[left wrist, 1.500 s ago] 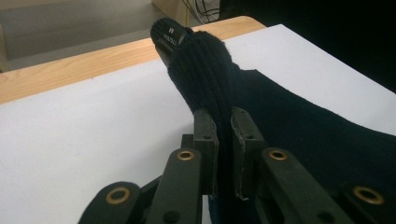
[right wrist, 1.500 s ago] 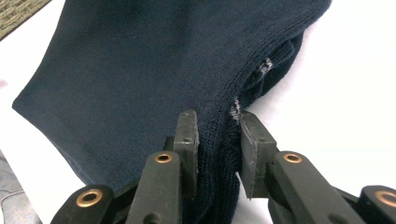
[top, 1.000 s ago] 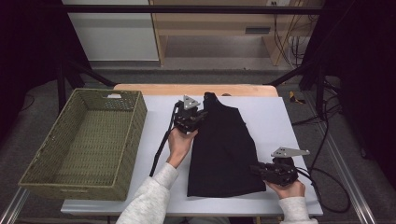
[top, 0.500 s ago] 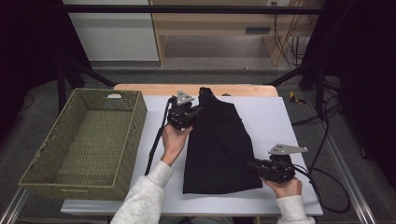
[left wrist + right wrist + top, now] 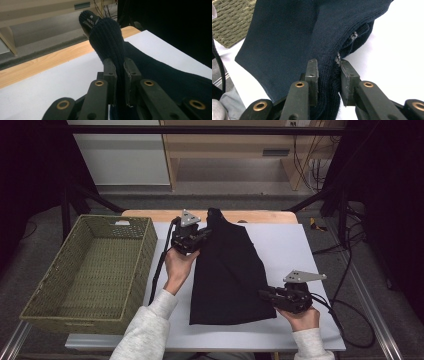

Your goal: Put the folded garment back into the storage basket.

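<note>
Two grippers are both clamped on one dark navy knitted garment [image 5: 227, 270] that lies along the middle of the white worktop [image 5: 300, 245], its narrow end toward the far wooden edge and its wide hem toward the near edge. Seen from the high view, the left gripper [image 5: 200, 236] pinches the fabric near the far, narrow end, and the left gripper view shows a ribbed fold [image 5: 110, 40] standing up between its jaws, pressed tight on both sides, with a small label [image 5: 89, 19] at the tip. The right gripper [image 5: 265, 294] bites the garment's right side close to the near hem; in the right gripper view its jaws squeeze a bunched thickness of knit [image 5: 329, 72] with a pale stitched seam beside one pad. The cloth looks soft, limp and light, with no stiffness of its own, so it should sag and fold between the two holds and drag on the worktop unless it is raised evenly. Knit of this kind stretches, so pulling the holds apart would likely distort it more than flatten it. The ribbed edge and the seamed side are the sensible places to grip, being thicker and less apt to slip than a single layer. An olive woven basket [image 5: 90, 270] stands at the left edge of the worktop, well apart from the garment.
</note>
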